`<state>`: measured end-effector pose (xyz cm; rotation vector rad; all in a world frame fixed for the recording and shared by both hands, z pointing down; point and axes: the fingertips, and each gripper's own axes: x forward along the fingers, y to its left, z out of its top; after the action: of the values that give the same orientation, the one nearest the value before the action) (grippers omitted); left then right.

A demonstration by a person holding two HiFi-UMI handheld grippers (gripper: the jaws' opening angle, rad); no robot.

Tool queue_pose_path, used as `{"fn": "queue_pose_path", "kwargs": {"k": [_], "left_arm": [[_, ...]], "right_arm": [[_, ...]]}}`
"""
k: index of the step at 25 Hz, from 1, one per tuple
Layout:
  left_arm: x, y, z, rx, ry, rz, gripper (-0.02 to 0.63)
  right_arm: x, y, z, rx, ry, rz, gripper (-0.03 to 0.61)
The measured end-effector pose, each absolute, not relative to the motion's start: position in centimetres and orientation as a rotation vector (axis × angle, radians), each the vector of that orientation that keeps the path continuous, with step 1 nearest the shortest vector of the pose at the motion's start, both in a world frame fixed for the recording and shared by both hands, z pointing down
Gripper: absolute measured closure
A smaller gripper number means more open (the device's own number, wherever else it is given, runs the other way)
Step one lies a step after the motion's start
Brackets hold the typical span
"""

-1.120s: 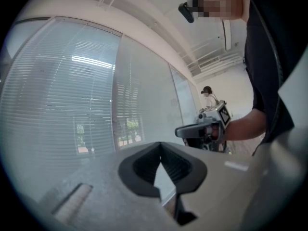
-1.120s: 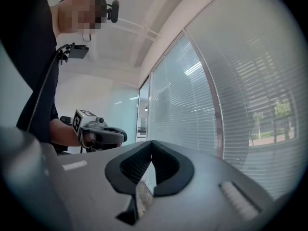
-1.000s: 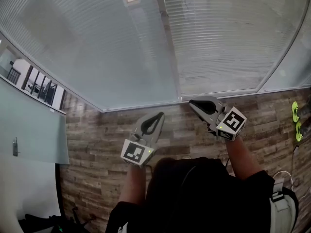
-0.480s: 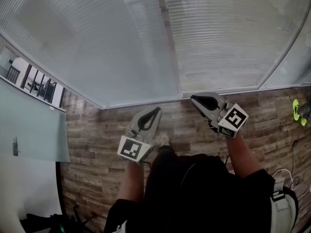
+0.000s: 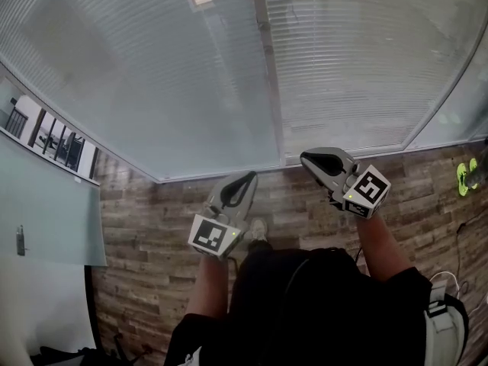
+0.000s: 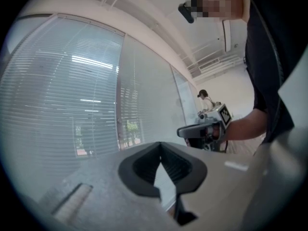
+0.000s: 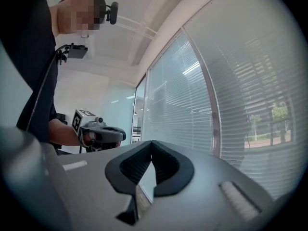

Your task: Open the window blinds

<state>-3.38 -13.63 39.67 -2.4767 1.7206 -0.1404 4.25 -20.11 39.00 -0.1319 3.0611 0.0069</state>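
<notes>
Grey left tongs (image 5: 249, 176) and grey right tongs (image 5: 305, 157) hang clenched, empty, before lowered white slatted window blinds (image 5: 152, 67); each bears black-and-white square markers (image 5: 368, 188).

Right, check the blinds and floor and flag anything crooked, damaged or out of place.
Nothing stands out. The blinds hang with even slats, none bent or sagging, and the wooden floor below shows no spill.

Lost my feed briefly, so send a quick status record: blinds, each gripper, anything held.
blinds: down, covering both panes
left gripper: jaws together, nothing between them
right gripper: jaws together, nothing between them
held: nothing in either gripper
floor: wood-look planks
</notes>
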Motion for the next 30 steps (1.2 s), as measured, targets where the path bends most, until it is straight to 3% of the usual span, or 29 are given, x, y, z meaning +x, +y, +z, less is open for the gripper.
{"fn": "queue_pose_path", "kwargs": {"k": [30], "left_arm": [[-14.4, -26.8, 38.0, -2.661, 1.401, -0.13, 0.609]], "right_arm": [[-6.3, -31.4, 37.2, -0.488, 3.025, 0.057, 0.574]]}}
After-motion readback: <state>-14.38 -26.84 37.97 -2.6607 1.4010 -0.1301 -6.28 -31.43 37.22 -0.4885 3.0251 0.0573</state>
